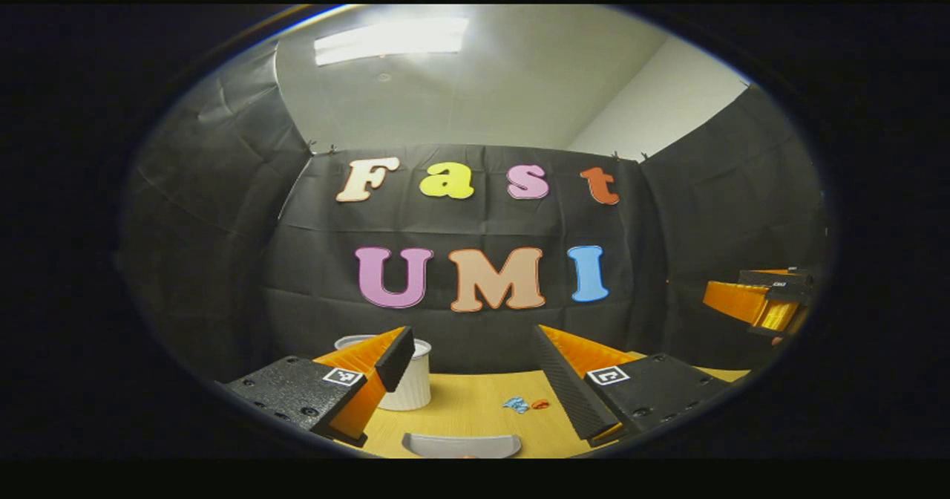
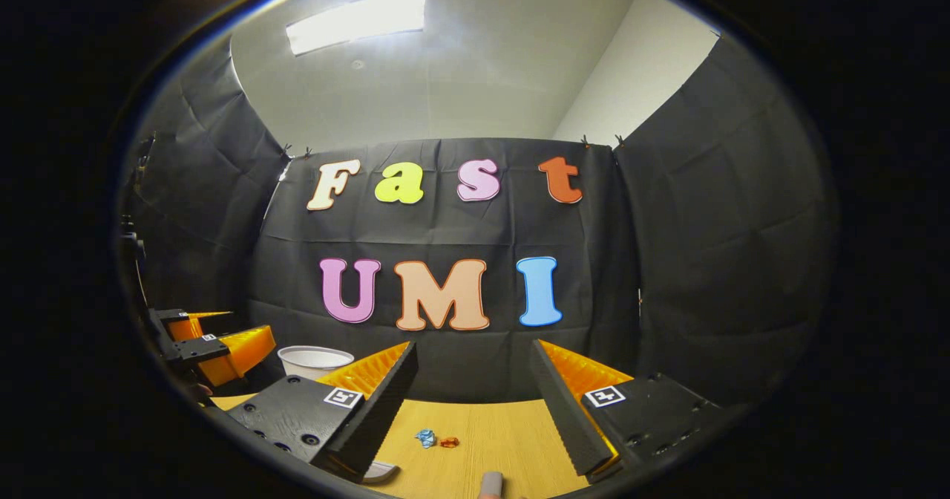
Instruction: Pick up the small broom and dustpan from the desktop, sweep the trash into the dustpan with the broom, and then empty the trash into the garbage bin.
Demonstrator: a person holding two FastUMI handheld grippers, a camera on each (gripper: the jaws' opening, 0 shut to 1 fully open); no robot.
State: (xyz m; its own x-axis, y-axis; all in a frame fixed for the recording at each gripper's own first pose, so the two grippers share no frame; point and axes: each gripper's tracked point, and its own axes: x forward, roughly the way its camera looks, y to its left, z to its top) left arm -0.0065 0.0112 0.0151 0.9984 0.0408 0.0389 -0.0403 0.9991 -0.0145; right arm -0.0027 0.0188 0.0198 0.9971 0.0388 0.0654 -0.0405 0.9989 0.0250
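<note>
Overhead, we held both grippers level above the wooden desktop (image 1: pixel 475 410), facing the black cloth wall. In the left gripper view, the left gripper (image 1: pixel 475 365) had its fingers spread wide, nothing between them (released, plainly). Behind its left finger stood the garbage bin (image 1: pixel 412 387), a white ribbed cup-like tub at the desk's far left; we couldn't see into it from that low angle, so its contents can't be told. In the right gripper view the same bin (image 2: pixel 315 361) showed its open rim, inside still hidden from us.

The trash (image 1: pixel 525 404), a blue crumpled scrap w/ an orange one touching it, lay on the bare desktop between the fingers' lines, well apart from the bin. Nearer the camera sat the dustpan (image 1: pixel 462 445), pale grey w/ a curved edge, resting on the desk, nothing visible in it.

The right gripper (image 2: pixel 475 376) was likewise open and gripped nothing. The trash (image 2: pixel 436 439) lay ahead of it; a grey-pink handle end, prob. the small broom (image 2: pixel 490 484), poked in at the bottom edge. The dustpan's corner (image 2: pixel 380 471) peeked beside its left finger.
</note>
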